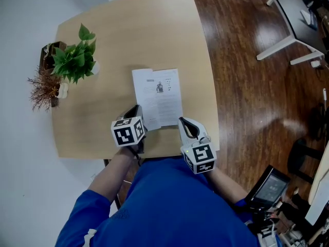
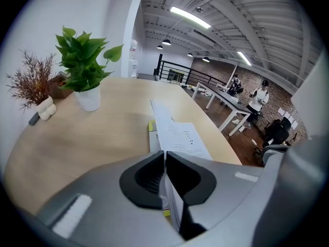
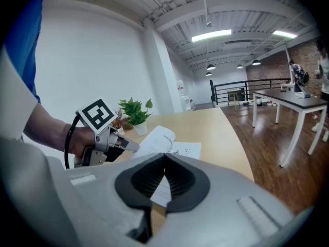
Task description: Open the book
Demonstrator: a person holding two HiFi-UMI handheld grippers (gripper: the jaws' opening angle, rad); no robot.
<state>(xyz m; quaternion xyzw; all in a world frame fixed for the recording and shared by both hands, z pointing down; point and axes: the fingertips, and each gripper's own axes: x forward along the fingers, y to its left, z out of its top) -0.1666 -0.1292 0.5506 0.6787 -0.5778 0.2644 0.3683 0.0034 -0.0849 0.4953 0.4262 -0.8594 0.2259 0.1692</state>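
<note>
Dark brown plank floor [image 1: 247,86] off the right side and the far end. On it, a pale wooden desk with rounded corners [image 1: 118,40], set against a white wall on the left.

Bottom of the head view filled by a blue top [image 1: 175,205], with both forearms reaching over the desk's near edge.

Thin white book with printed pages [image 1: 159,96] lying flat close to the desk's near edge, right of the middle, long side running away from the person. Showing a printed page face up, with a small dark figure near its far end. Yellow-green strip along its left side in the left gripper view [image 2: 182,135].

Left gripper [image 1: 138,108] at the book's near left corner, pointing steeply down. Jaws nearly together [image 2: 165,156], clamped on a white leaf whose edge runs up between the pads. That leaf lifted and curled over in the right gripper view [image 3: 159,135], with the left gripper [image 3: 123,145] beside it.

Right gripper [image 1: 181,120] at the book's near right corner, tilted down less steeply. Jaws closed tip to tip [image 3: 164,158]; white paper visible through the gap behind the tips, but unclear whether pinched.

Green leafy plant in a white pot [image 1: 76,58] near the desk's left edge, towards the far corner. Just beside it, at the very edge, dried reddish-brown sprigs [image 1: 43,89].
</note>
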